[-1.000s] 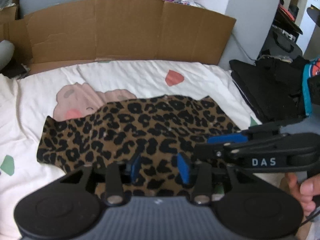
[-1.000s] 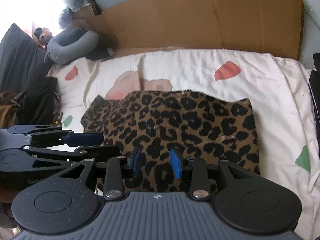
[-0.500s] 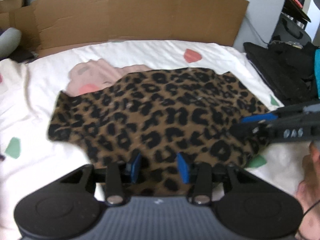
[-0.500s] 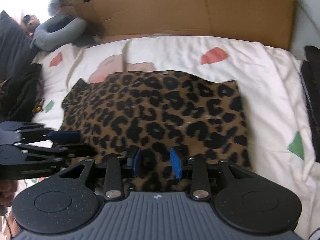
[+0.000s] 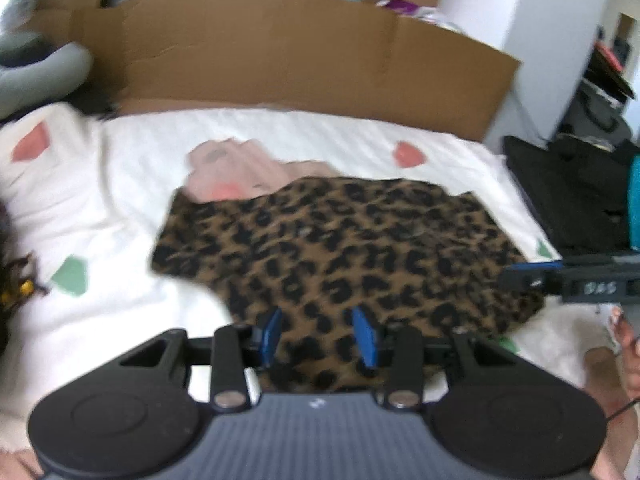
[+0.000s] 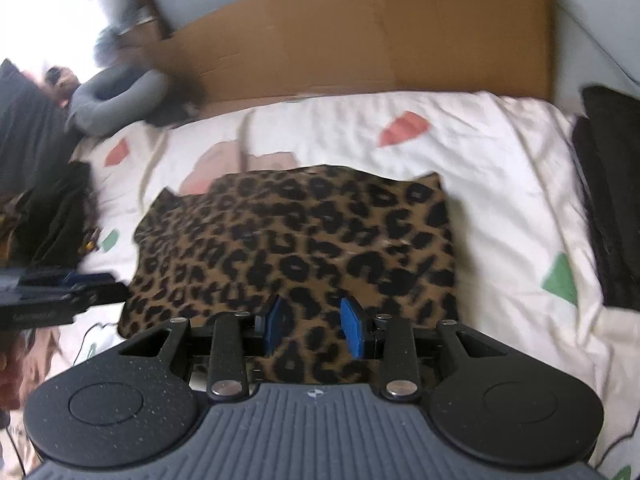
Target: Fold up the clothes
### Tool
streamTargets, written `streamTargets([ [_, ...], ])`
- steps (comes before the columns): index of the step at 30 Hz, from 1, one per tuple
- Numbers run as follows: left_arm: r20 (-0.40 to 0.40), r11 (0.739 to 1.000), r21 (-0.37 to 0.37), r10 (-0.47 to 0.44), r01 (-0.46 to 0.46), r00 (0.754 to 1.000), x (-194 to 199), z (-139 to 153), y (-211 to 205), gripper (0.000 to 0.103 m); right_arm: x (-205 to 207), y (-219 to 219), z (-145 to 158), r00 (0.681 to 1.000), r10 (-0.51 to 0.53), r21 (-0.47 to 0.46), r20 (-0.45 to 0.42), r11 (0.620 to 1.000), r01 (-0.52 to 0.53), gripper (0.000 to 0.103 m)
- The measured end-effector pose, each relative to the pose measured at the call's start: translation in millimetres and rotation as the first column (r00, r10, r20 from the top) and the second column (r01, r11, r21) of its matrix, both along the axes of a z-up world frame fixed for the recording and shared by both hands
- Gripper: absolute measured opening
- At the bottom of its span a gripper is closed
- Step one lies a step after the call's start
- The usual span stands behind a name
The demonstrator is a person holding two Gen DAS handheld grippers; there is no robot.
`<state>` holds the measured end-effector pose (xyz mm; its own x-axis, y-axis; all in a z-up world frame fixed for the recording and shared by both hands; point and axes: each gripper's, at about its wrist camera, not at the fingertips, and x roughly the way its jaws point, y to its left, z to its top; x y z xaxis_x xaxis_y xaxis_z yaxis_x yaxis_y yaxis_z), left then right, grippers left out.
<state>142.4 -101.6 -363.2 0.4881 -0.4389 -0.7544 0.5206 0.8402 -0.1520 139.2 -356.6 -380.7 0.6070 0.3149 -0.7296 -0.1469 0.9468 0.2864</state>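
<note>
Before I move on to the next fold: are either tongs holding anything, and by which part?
Nothing is held. Left tongs and right tongs stand open above the near edge of the leopard-print fabric garment.

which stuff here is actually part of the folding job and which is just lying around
Part of the job:
- leopard-print garment, spread flat on the white bedsheet
- left gripper, fingers apart
- right gripper, fingers apart

Just lying about:
- cardboard sheet behind the bed
- grey neck pillow
- black clothes at the right edge
</note>
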Motion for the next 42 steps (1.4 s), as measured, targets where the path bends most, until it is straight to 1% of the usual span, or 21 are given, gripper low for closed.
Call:
streamTargets([
  [3,-0.006,0.998,-0.014,-0.069,0.068,0.998,-10,-4,-21,0.042,-1,19,2,0.999,0.021,-0.045,0.027,0.999,-0.020,0.039],
  [5,0.006,0.994,-0.013,-0.106,0.106,0.994,-19,-6,-37,0.041,-2,31,1,0.998,0.043,-0.083,0.036,0.996,-0.040,0.038],
  [7,0.031,0.990,-0.015,-0.142,0.143,0.989,-28,-10,-49,0.041,-6,41,-3,0.997,0.072,-0.119,0.023,0.991,-0.069,0.038],
  [8,0.037,0.986,-0.004,-0.168,0.169,0.985,-32,-13,-55,0.034,-7,43,-6,0.996,0.088,-0.139,0.005,0.987,-0.086,0.034],
  [9,0.028,0.984,0.009,-0.178,0.177,0.984,-33,-18,-57,0.033,-8,46,-10,0.995,0.104,-0.158,-0.013,0.982,-0.104,0.032],
  [10,0.019,0.982,0.022,-0.187,0.187,0.982,-34,-22,-59,0.033,-8,46,-12,0.993,0.117,-0.179,-0.023,0.977,-0.120,0.032],
  [12,0.001,0.978,0.049,-0.203,0.202,0.979,-37,-32,-62,0.033,-8,43,-15,0.990,0.141,-0.221,-0.027,0.965,-0.144,0.032],
  [14,-0.006,0.979,0.072,-0.190,0.190,0.982,-35,-38,-56,0.033,-7,34,-19,0.993,0.108,-0.231,-0.038,0.966,-0.114,0.032],
  [16,-0.017,0.981,0.080,-0.177,0.178,0.984,-32,-39,-46,0.034,-7,20,-24,0.997,0.053,-0.205,-0.055,0.977,-0.063,0.031],
  [18,-0.027,0.983,0.085,-0.159,0.160,0.987,-28,-39,-35,0.033,-10,9,-27,0.998,0.029,-0.186,-0.062,0.982,-0.040,0.030],
  [21,-0.053,0.987,0.094,-0.127,0.132,0.990,-22,-39,-14,0.032,-16,-3,-27,0.998,0.031,-0.215,-0.059,0.976,-0.043,0.030],
  [23,-0.055,0.989,0.110,-0.095,0.100,0.994,-19,-38,0,0.032,-19,-13,-26,0.998,0.015,-0.233,-0.060,0.972,-0.029,0.030],
  [27,-0.065,0.992,0.118,-0.028,0.036,0.997,-13,-33,21,0.033,-22,-36,-26,0.995,-0.064,-0.243,-0.077,0.969,0.044,0.031],
  [29,-0.064,0.993,0.120,-0.002,0.010,0.998,-11,-30,27,0.033,-23,-47,-24,0.991,-0.097,-0.218,-0.089,0.973,0.076,0.032],
  [31,-0.061,0.995,0.100,0.015,-0.009,0.998,-10,-24,32,0.033,-24,-54,-20,0.988,-0.120,-0.190,-0.095,0.977,0.100,0.032],
  [32,-0.062,0.996,0.088,0.023,-0.017,0.998,-10,-21,34,0.033,-25,-57,-17,0.987,-0.127,-0.162,-0.098,0.981,0.110,0.032],
  [34,-0.066,0.997,0.067,0.038,-0.034,0.997,-9,-16,37,0.034,-26,-65,-14,0.983,-0.142,-0.077,-0.113,0.988,0.134,0.032],
  [36,-0.077,0.998,0.043,0.050,-0.047,0.996,-8,-13,39,0.035,-26,-72,-12,0.979,-0.155,0.010,-0.132,0.987,0.158,0.033],
  [39,-0.103,0.998,0.022,0.059,-0.057,0.993,-6,-17,39,0.038,-27,-77,-19,0.968,-0.170,0.118,-0.185,0.974,0.194,0.035],
  [41,-0.127,0.998,0.015,0.067,-0.066,0.990,-4,-23,39,0.038,-26,-80,-29,0.954,-0.184,0.195,-0.238,0.953,0.233,0.036],
  [42,-0.139,0.997,0.011,0.074,-0.073,0.988,-2,-26,40,0.038,-27,-81,-34,0.945,-0.194,0.229,-0.262,0.939,0.257,0.040],
])
